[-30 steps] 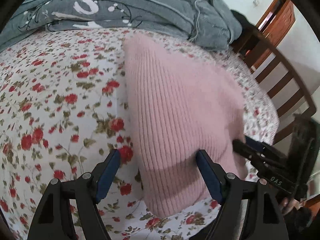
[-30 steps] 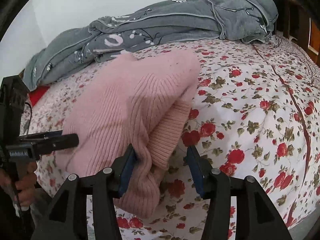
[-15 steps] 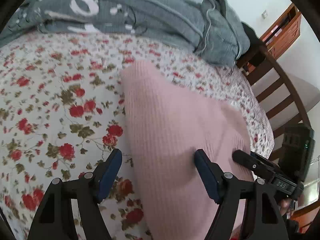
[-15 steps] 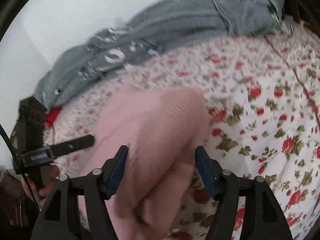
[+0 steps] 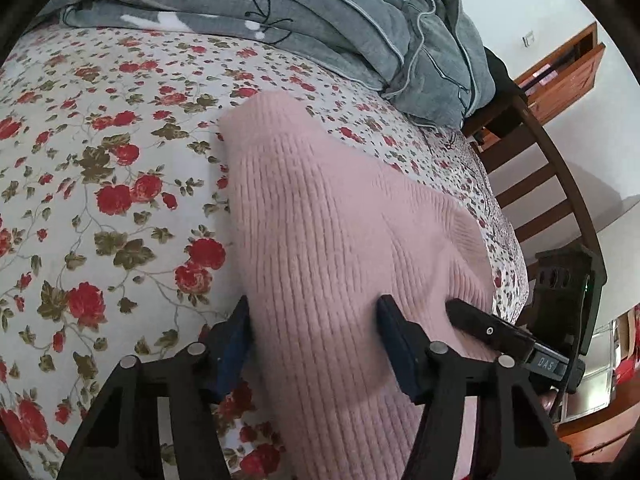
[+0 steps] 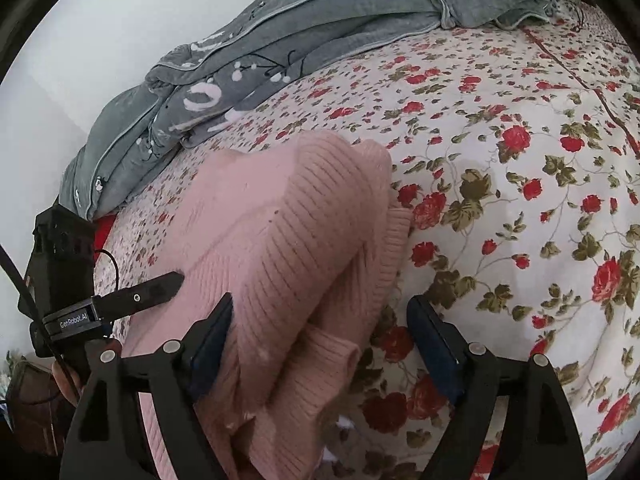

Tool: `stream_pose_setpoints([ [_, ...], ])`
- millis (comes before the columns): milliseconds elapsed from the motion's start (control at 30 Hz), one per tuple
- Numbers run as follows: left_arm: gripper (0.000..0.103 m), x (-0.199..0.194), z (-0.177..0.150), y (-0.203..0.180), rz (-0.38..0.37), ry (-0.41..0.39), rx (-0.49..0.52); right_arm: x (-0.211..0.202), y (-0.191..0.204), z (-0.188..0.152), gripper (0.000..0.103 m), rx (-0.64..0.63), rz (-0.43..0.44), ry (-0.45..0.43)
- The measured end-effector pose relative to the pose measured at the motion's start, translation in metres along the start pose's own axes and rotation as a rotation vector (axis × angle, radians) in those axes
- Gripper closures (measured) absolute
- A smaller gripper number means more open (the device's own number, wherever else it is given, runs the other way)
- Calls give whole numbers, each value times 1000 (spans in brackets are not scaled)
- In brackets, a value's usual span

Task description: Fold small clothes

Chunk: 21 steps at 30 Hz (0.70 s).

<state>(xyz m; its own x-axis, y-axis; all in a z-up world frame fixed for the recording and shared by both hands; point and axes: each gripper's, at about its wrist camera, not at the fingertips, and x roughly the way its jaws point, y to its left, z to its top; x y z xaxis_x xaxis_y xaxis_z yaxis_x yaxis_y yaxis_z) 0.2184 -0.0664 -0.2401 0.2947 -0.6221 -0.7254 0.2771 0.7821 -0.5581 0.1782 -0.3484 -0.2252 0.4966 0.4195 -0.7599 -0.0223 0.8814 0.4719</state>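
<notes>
A pink ribbed sweater point(image 5: 340, 248) lies folded on a bed sheet point(image 5: 100, 184) printed with red roses, and everything else can be placed from it. Beyond the sweater's far end a grey blanket point(image 5: 280, 12) is heaped along the back of the bed. To the sweater's right in the left wrist view, past the edge of the sheet, stands a dark wooden bed frame point(image 5: 560, 184) with slats.

The left gripper point(image 5: 314, 340) stands over the sweater's near left part. Its jaws have just been closing, with the knit between them; the left finger point(image 5: 236, 340) sits at the sweater's left edge and the right one presses into the fabric on top. Whether the pads truly pinch the knit or only rest against it cannot be told.

The right gripper point(image 6: 320, 334) stands over the sweater's near right edge, where a folded sleeve or hem point(image 6: 336, 364) bulges. Its jaws are wide apart and have only just finished opening. The left finger point(image 6: 212, 332) lies against the knit, while the right one stands clear of it over the bare sheet point(image 6: 520, 220), so nothing is gripped here.

Each camera sees the other tool beside the sweater: the right gripper's black finger point(image 5: 488, 330) rests at the right edge in the left wrist view, and the left gripper's finger point(image 6: 140, 296) pokes in from the left in the right wrist view. A hand point(image 6: 66, 376) shows below it.
</notes>
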Motion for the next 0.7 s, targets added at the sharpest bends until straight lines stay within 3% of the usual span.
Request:
stream_pose_setpoints([
  [33,51,0,1,-1,-3,-2,2,0,-1,0,23,9,14,3],
  [67,53,-1,2,-1,-1,-2,4,1,-3,1,32,30,64,15],
  [133,59,-5,2,-3,-1,-8,8,2,-7,2,34,53,85,18],
  [300,65,-14,3,-13,19,-36,43,-8,-12,4,58,113,177,2],
  [467,67,-36,9,-19,-1,-67,57,-20,13,10,62,57,136,-24],
  [700,67,-87,31,-5,44,-150,55,-13,59,36,63,17,195,-32],
])
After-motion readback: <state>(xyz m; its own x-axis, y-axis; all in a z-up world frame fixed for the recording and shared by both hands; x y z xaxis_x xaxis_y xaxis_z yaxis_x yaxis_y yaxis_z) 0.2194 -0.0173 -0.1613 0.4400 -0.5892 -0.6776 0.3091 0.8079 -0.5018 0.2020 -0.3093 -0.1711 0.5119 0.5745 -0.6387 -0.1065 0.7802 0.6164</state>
